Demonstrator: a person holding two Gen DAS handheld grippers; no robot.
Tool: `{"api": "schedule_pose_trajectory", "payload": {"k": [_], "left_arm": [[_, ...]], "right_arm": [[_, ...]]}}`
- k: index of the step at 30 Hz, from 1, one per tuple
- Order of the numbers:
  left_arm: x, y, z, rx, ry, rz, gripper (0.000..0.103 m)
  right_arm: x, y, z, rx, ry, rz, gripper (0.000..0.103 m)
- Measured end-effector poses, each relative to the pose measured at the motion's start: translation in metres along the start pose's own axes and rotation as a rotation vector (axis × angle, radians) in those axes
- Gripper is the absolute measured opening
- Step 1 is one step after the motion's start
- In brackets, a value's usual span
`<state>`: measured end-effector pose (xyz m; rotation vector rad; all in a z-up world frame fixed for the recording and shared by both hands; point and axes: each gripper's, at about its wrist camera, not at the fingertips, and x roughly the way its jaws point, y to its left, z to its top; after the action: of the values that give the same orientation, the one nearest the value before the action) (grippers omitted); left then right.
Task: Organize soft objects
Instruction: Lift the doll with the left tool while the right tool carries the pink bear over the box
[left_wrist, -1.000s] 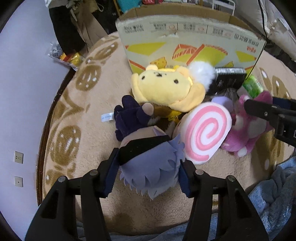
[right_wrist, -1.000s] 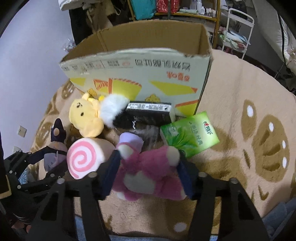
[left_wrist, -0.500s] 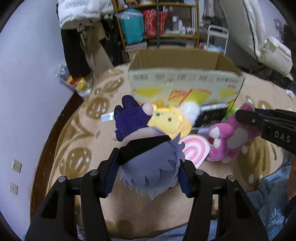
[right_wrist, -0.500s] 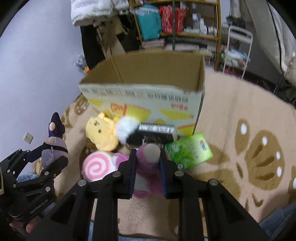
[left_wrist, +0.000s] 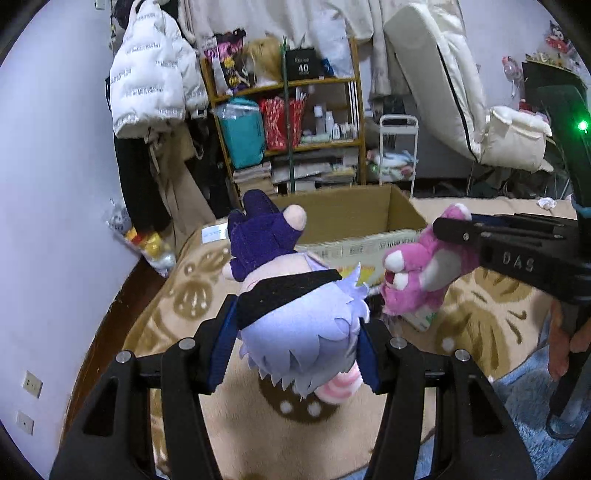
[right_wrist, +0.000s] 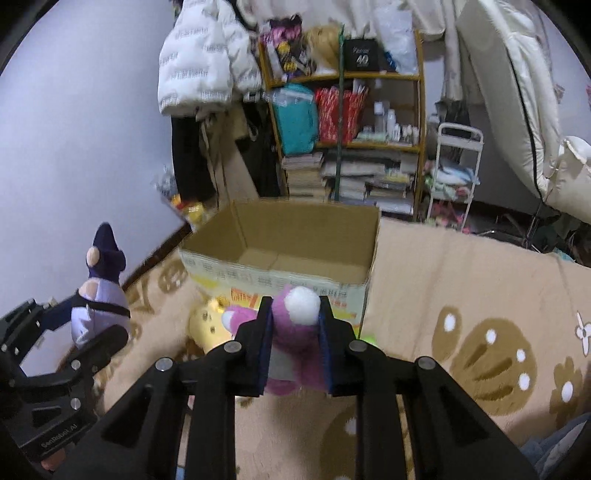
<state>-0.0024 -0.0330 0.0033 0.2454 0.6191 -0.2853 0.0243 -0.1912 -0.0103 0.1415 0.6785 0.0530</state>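
Note:
My left gripper (left_wrist: 297, 350) is shut on a purple-haired plush doll (left_wrist: 295, 325) with a dark purple body, held up in the air; the doll also shows in the right wrist view (right_wrist: 99, 310). My right gripper (right_wrist: 293, 339) is shut on a pink plush bear (right_wrist: 295, 332), lifted above the rug; the bear also shows in the left wrist view (left_wrist: 421, 273). An open cardboard box (right_wrist: 288, 258) stands just beyond both, and looks bare inside. A yellow plush (right_wrist: 207, 325) lies on the rug in front of the box.
A beige rug (right_wrist: 461, 295) with brown paw prints covers the floor. A cluttered shelf (right_wrist: 347, 129), hanging coats (right_wrist: 199, 74) and a white cart (right_wrist: 454, 173) stand behind the box. A pink-and-white swirl plush (left_wrist: 340, 387) peeks out under the doll. A blue blanket (left_wrist: 524, 406) lies near right.
Both grippers have risen from the rug with their plush toys. The right gripper closed on the pink bear and lifted it. The box opening has come into view.

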Motion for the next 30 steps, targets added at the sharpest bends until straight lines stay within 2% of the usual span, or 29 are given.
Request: {"api": "schedule_pose_trajectory", "payload": {"k": [8,17,25,27,30], "left_arm": [[0.0,0.006,0.035,0.035,-0.104,0.01,0.056],[0.021,0.002,0.078,0.034,-0.186,-0.007,0.056],[0.056,0.007,0.088,-0.002,-0.182,-0.018,0.057],[0.067,0.01,0.085,-0.037,-0.162,-0.012,0.057],[0.087,0.014,0.077,-0.086,-0.111,-0.047,0.057]], "right_arm": [[-0.02,-0.009,0.035,0.028,-0.116,0.033,0.023],[-0.014,-0.016,0.069,0.018,-0.199,0.002,0.024],[0.011,-0.031,0.081,0.073,-0.225,0.013,0.024],[0.012,-0.032,0.083,0.073,-0.22,0.012,0.024],[0.026,-0.039,0.08,0.085,-0.205,0.019,0.024]]}}
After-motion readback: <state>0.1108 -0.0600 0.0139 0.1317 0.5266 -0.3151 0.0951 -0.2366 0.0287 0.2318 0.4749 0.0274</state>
